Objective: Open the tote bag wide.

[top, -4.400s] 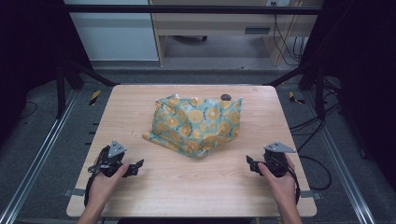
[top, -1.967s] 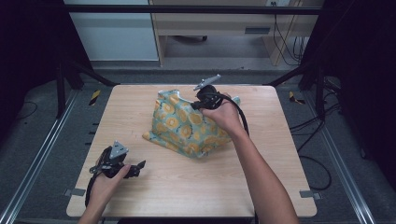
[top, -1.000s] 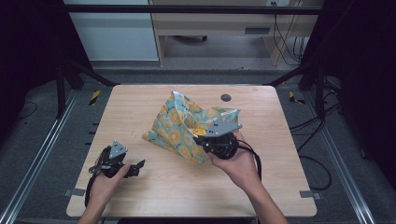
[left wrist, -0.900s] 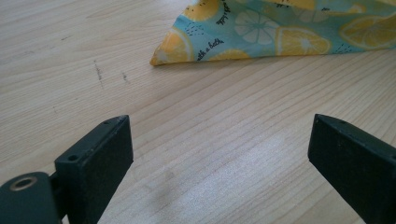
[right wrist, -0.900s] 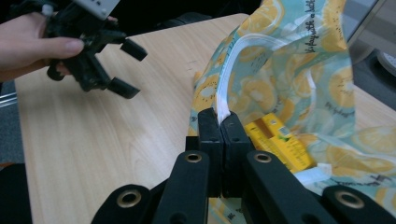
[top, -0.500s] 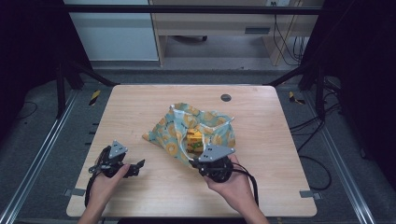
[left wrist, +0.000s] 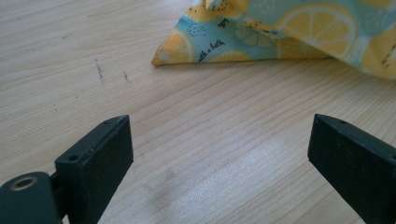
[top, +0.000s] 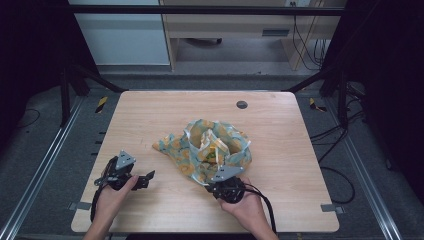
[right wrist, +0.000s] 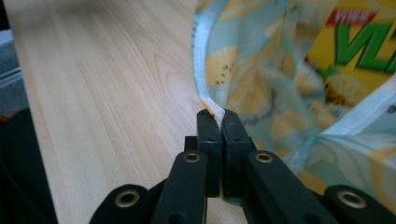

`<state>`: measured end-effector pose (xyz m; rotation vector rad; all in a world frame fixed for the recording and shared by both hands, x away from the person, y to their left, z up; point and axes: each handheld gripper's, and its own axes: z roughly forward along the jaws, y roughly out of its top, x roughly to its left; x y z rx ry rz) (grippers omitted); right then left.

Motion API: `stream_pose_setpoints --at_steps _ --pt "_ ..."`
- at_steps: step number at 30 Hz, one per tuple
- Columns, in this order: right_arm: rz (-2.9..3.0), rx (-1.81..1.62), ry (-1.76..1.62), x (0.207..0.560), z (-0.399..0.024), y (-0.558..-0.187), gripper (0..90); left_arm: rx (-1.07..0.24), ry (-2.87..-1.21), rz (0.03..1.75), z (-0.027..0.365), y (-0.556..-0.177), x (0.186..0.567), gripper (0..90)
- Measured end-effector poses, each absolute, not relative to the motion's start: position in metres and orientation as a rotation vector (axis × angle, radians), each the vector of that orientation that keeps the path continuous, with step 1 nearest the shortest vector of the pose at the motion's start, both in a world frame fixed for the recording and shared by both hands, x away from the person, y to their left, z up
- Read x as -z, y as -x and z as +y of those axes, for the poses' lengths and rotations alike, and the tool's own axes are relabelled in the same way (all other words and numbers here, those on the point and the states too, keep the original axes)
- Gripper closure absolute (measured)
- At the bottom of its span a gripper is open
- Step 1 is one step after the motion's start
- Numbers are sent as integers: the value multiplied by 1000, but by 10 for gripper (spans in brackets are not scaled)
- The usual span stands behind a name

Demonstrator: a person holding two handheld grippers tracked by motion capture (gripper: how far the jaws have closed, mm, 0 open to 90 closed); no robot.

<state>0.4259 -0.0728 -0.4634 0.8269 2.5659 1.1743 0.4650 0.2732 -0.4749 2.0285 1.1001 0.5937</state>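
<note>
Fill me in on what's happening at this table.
A person works a lemon-print bag on the wooden table. The right gripper is shut on the bag's rim, holding its mouth open toward the person; a yellow carton shows inside. The left gripper rests open on the table, apart from the bag.

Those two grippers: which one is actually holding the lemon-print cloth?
The right gripper: its fingers are clamped shut on the cloth's edge. The left gripper rests apart from it, fingers spread wide over bare table.
</note>
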Motion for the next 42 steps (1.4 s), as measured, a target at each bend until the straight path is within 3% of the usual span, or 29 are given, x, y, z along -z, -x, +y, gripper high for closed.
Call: stream_pose_setpoints --at_steps 11,18,24,28,42 --pt "2577 -1144 -911 482 -76 -427 841 -600 -1998 1094 274 -464 471 67" --pt "2540 -1163 -908 480 -79 -424 659 -628 -1980 1066 272 -459 462 69" --pt "2484 -1172 -903 468 -82 -419 479 -612 -1927 1025 271 -453 445 87" --pt "2449 -1184 -901 455 -87 -415 416 -601 -1936 976 267 -453 428 96" --pt "2376 -1183 -835 408 -104 -411 326 -553 -1953 823 215 -487 357 133"
